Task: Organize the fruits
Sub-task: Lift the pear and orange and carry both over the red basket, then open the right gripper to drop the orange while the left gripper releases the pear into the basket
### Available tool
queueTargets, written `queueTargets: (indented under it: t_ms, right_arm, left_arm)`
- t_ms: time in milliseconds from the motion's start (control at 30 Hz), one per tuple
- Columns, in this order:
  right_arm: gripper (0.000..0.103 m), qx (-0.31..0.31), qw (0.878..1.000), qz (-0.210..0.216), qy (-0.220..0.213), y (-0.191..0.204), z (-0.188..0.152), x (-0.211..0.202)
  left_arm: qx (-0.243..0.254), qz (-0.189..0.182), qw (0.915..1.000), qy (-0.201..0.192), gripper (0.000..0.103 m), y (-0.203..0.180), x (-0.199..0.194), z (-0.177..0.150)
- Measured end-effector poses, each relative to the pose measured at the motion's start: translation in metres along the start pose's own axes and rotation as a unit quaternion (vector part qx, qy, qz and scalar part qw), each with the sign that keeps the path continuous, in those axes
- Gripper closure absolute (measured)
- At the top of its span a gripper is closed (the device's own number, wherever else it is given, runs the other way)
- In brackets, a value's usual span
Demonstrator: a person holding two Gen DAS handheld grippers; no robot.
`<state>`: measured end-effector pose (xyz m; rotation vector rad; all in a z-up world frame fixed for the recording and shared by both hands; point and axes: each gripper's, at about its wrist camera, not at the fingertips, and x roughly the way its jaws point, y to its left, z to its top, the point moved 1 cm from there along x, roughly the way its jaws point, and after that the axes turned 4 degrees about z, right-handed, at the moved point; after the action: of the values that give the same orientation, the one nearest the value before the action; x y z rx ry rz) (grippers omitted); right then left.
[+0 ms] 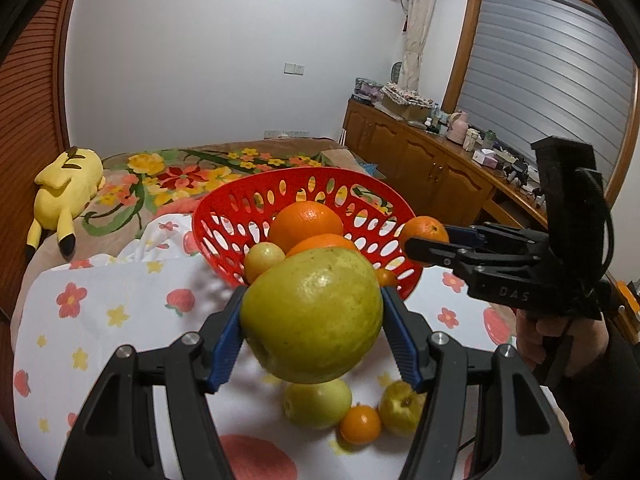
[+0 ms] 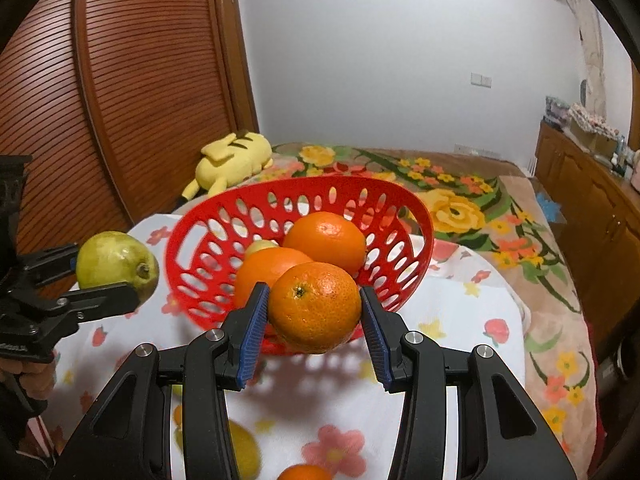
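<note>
My left gripper (image 1: 312,320) is shut on a large green-yellow pear (image 1: 312,316), held above the cloth in front of the red basket (image 1: 224,216). My right gripper (image 2: 314,320) is shut on an orange (image 2: 315,306), held just before the basket's (image 2: 192,220) near rim. The basket holds two oranges (image 2: 326,238) and a small yellow fruit (image 1: 264,258). In the left wrist view the right gripper (image 1: 424,246) holds its orange (image 1: 425,229) at the basket's right rim. In the right wrist view the left gripper (image 2: 108,280) holds the pear (image 2: 114,260) left of the basket.
Two yellow-green fruits (image 1: 318,404) and a small orange (image 1: 360,424) lie on the flower-print cloth (image 1: 100,340) below my left gripper. A yellow plush toy (image 1: 68,188) lies on the bed behind. A wooden cabinet (image 1: 424,160) stands to the right.
</note>
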<state>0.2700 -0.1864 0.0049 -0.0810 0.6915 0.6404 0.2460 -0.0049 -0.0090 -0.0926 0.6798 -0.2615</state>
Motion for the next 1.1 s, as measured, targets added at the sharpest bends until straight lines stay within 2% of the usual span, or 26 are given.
queueTargets:
  t_ms: [233, 600, 767, 1100]
  right_arm:
    - [0.056, 0.004, 1.000, 0.008, 0.011, -0.012, 0.006, 0.018]
    - [0.056, 0.011, 1.000, 0.014, 0.018, -0.022, 0.009, 0.023]
    - [0.051, 0.013, 1.000, 0.009, 0.009, -0.025, 0.012, 0.020]
    - [0.051, 0.009, 1.000, 0.003, -0.003, -0.022, 0.012, 0.007]
  left_arm:
    - [0.002, 0.003, 1.0000, 0.008, 0.040, 0.004, 0.020, 0.011]
    - [0.000, 0.011, 0.9998, 0.016, 0.040, 0.013, 0.046, 0.022]
    - [-0.003, 0.014, 0.9997, 0.020, 0.040, 0.019, 0.055, 0.026]
    - [-0.002, 0.025, 0.9993, 0.028, 0.040, 0.025, 0.069, 0.033]
